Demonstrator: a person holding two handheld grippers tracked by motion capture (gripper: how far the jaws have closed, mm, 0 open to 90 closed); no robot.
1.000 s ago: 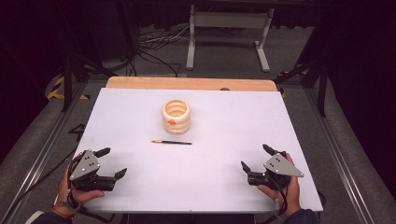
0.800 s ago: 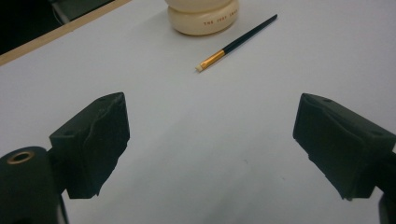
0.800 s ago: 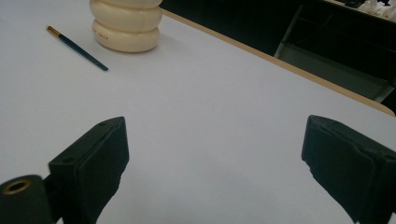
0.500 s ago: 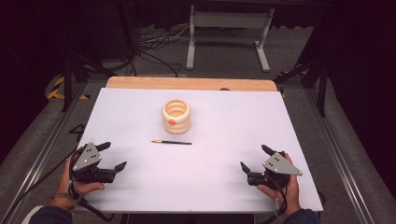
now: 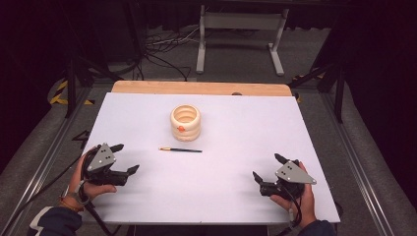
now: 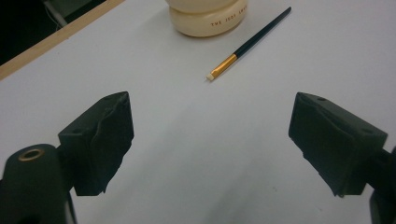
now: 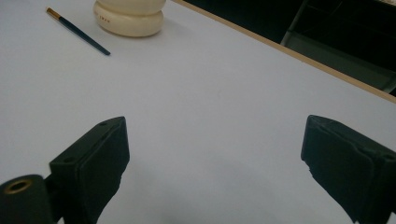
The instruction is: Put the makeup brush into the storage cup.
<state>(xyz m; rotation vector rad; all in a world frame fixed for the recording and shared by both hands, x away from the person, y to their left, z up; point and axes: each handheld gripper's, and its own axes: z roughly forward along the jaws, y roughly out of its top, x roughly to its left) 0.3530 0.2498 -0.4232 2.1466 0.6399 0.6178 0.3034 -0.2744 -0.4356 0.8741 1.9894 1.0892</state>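
Paintbrush (image 5: pixel 180 149) is lying flat on the white bench (image 5: pixel 226 196), roughly mid-bench and just in front of the cream ribbed pot (image 5: pixel 186 122), close to it but not touching as far as I can tell. From the left claw's own camera you can see the gold ferrule and pale tip (image 6: pixel 220 68) pointing back toward that claw, with the dark handle running off past the pot's base. Left claw (image 5: pixel 125 158) is sitting at the near left part of the bench, well short of the brush, jaws standing wide apart with nothing but bare bench between them; they've just been easing in a touch but they're still plainly open. Right claw (image 5: pixel 268 168) is parked at the near right, well apart from everything, jaws also spread wide and empty. So progress-wise: basically nothing done yet, I'd say. Brush hasn't been picked up, the pot looks empty from above, and neither claw is touching anything. My guess is the left one is lining up to go for the brush, so what's left is pretty much the whole job: reach in, pinch that skinny handle off the flat surface, lift it, and probably stand it in the pot.
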